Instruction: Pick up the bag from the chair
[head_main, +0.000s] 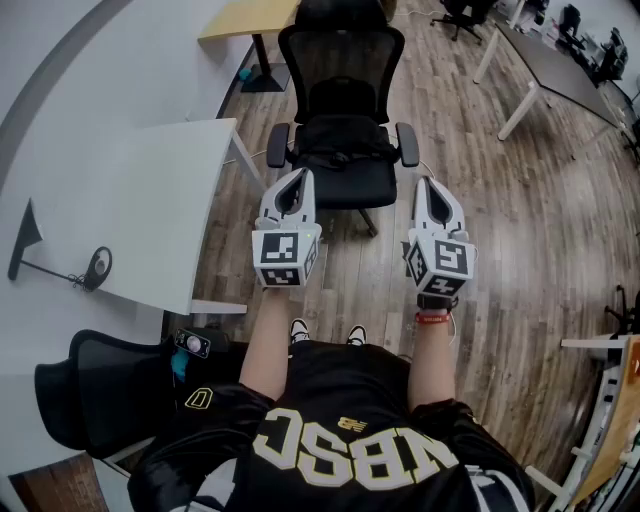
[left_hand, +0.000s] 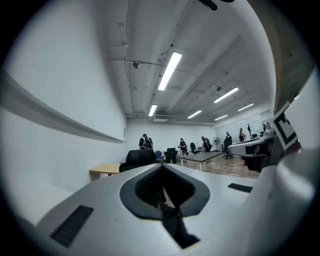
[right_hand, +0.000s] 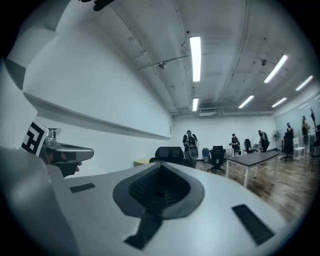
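A black office chair (head_main: 342, 60) stands straight ahead on the wood floor. On its seat lies a black bag (head_main: 340, 140), pressed against the backrest and hard to tell from the dark upholstery. My left gripper (head_main: 296, 178) hovers at the seat's front left corner, jaws shut and empty. My right gripper (head_main: 426, 185) hovers just off the seat's front right corner, also shut and empty. Neither touches the bag. The left gripper view shows its closed jaws (left_hand: 162, 167) and the chair's backrest (left_hand: 140, 157) beyond. The right gripper view shows the same: its shut jaws (right_hand: 160, 166), with the chair's backrest (right_hand: 170, 153) behind.
A white table (head_main: 150, 200) stands close on the left, its corner near the chair's left armrest. A second black chair (head_main: 90, 390) sits at lower left. A wooden desk (head_main: 250, 18) is behind the chair, and white tables (head_main: 540, 70) are at the far right. People stand far off.
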